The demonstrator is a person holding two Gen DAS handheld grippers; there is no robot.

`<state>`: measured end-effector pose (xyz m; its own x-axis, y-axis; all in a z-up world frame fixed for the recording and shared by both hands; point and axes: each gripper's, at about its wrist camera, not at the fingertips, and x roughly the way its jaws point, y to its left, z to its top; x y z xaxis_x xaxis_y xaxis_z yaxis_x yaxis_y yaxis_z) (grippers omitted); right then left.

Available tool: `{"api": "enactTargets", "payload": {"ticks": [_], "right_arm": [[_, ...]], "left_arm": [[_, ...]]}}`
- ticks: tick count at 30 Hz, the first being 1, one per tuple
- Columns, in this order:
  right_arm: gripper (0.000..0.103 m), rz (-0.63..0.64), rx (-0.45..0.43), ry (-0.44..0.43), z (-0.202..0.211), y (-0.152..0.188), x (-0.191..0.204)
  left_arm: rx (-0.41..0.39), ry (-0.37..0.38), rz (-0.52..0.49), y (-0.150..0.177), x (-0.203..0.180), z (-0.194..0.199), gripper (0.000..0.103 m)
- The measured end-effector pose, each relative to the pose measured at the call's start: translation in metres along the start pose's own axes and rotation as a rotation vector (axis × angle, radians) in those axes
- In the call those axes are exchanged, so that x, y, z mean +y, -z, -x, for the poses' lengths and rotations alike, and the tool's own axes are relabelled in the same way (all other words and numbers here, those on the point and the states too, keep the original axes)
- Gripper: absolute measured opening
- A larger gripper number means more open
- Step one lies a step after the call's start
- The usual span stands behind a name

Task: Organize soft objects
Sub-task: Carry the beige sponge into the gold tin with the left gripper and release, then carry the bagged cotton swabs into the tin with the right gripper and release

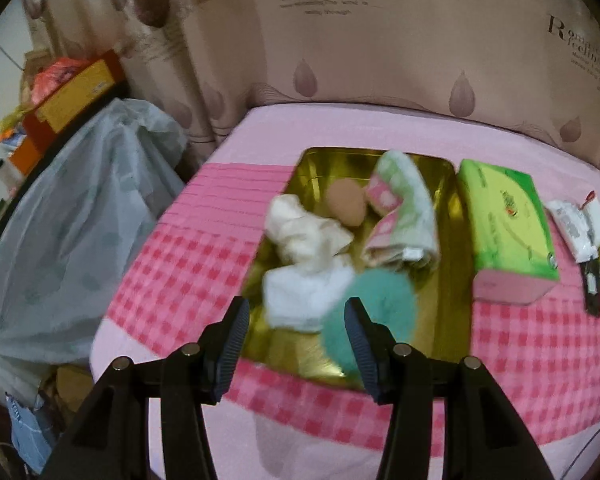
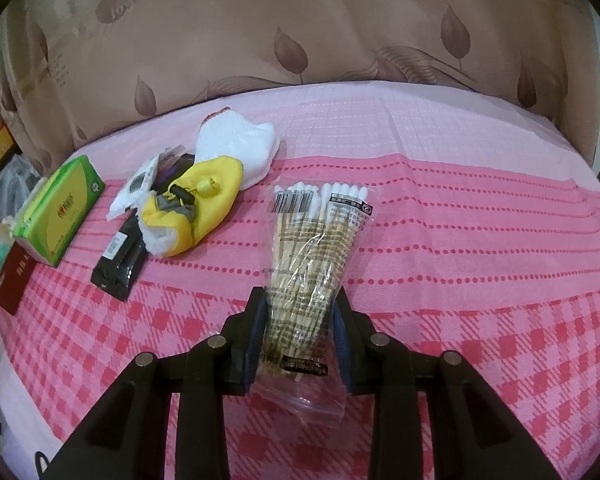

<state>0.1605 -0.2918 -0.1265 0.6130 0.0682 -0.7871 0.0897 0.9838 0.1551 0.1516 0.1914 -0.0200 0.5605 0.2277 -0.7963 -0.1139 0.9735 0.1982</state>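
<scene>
The gold tin tray (image 1: pixel 452 280) sits on the pink checked cloth (image 1: pixel 180 272) and serves as the reference for everything else. Inside it lie a cream cloth (image 1: pixel 304 232) along its left wall, a white cloth (image 1: pixel 300 296) just nearer than that, a tan sponge (image 1: pixel 346 204) toward its far middle, a green-and-pink towel (image 1: pixel 404 208) rolled along its right side, and a teal puff (image 1: pixel 380 312) at its near end, which looks blurred. The left gripper (image 1: pixel 298 344) hangs above the tray's near edge with its jaws spread wide and nothing between them; the teal puff shows behind its right finger. Just beside the tray's right wall lies the green tissue pack (image 1: pixel 508 232), and further right a white packet (image 1: pixel 576 228). In the right wrist view only a sliver of the tray's contents shows at the far left, beyond the tissue pack (image 2: pixel 64 212). Further from the tray lie a black packet (image 2: pixel 118 256), a yellow pouch (image 2: pixel 208 200) and a white knitted glove (image 2: pixel 240 148), all close together. Farthest right from the tray, the bag of cotton swabs (image 2: pixel 312 240) lies on the cloth with its lower part between the fingers of the right gripper (image 2: pixel 300 328), whose jaws are narrowed around the bag, pressing its sides.
</scene>
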Motion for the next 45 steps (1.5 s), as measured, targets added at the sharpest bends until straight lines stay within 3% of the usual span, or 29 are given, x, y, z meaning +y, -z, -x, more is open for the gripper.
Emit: {"api": "enactTargets", "payload": {"ticks": [9,13,27,37,45], "right_arm": [[0.030,0.059,0.003,0.072,0.005,0.004,0.003],[0.027,0.075,-0.001,0.094,0.009,0.006,0.001],[0.021,0.081,-0.048,0.152,0.039,0.011,-0.003],[0.020,0.168,-0.103,0.045,0.079,0.006,0.049],[0.020,0.291,-0.108,-0.129,0.076,-0.001,0.151]], "left_arm": [[-0.072,-0.088,-0.016,0.035,0.022,0.011,0.051],[-0.080,-0.048,0.027,0.036,0.032,0.013,0.051],[-0.080,-0.037,0.113,0.037,0.048,0.008,0.051],[-0.059,-0.043,0.213,0.038,0.069,0.007,0.051],[-0.015,-0.057,0.293,0.041,0.084,0.000,0.051]]}}
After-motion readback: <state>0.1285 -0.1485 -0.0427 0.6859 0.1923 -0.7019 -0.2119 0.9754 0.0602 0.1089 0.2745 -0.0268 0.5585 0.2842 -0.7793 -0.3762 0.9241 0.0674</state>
